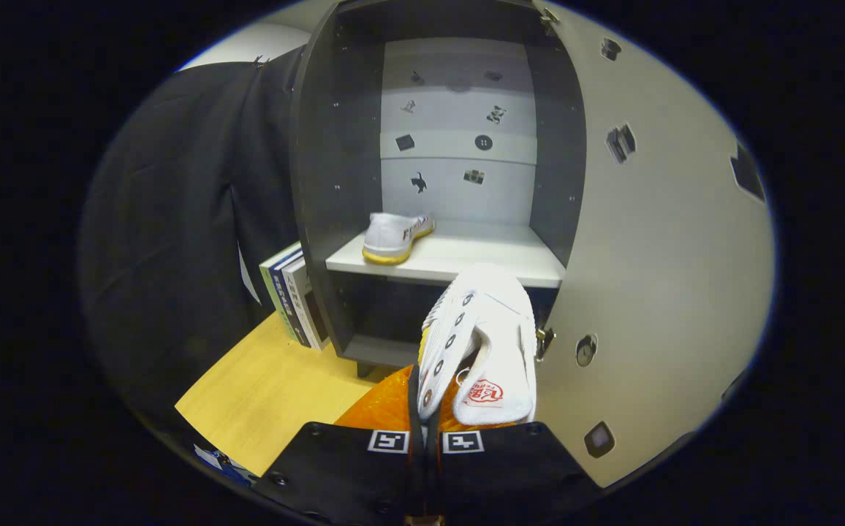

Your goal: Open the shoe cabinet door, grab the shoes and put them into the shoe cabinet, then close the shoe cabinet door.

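Note:
My gripper (424,431) is shut on a white shoe (484,343), pinching its side wall so that the shoe stands up just ahead of the fingers (364,427), its toe pointing at the cabinet. The dark shoe cabinet (320,183) stands open right in front. Its pale door (656,241) is swung wide to the right of the held shoe. Inside, a second white shoe with a yellow sole (393,235) lies on the left part of the white shelf (481,259). The held shoe hangs in front of the shelf's right half, slightly below its edge.
Several books (292,296) lean against the cabinet's left side on a wooden floor (276,394). Black cloth (181,219) hangs to the left. The door carries small stickers and hinges (545,342) close beside the held shoe.

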{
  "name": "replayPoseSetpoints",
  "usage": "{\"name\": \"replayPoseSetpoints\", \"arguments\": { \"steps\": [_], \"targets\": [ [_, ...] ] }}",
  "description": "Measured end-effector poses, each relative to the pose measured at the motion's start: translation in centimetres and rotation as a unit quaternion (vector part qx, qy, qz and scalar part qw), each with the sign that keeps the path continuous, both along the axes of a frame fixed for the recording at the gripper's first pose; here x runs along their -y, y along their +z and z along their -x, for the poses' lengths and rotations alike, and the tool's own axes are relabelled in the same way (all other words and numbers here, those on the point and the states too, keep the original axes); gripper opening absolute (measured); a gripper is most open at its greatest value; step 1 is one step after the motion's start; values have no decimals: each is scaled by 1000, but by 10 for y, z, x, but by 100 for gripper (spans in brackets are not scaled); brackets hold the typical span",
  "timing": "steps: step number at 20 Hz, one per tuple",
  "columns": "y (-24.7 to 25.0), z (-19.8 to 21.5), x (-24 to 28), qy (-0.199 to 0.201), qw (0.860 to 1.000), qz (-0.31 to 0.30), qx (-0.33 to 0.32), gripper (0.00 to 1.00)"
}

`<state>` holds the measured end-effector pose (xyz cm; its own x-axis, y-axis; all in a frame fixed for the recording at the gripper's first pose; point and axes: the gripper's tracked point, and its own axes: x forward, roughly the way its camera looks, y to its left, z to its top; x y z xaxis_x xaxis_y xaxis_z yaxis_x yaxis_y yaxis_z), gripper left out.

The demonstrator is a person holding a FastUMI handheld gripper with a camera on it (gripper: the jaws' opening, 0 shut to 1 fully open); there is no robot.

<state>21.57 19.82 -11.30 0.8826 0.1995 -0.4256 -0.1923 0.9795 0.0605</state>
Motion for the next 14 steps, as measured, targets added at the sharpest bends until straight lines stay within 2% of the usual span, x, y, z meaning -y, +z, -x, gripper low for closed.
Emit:
{"name": "replayPoseSetpoints", "arguments": {
  "steps": [6, 14],
  "targets": [
    [63, -56, 1, -7, 998, 24, 62, 2],
    [79, -133, 11, -22, 992, 89, 86, 2]
  ]
}}
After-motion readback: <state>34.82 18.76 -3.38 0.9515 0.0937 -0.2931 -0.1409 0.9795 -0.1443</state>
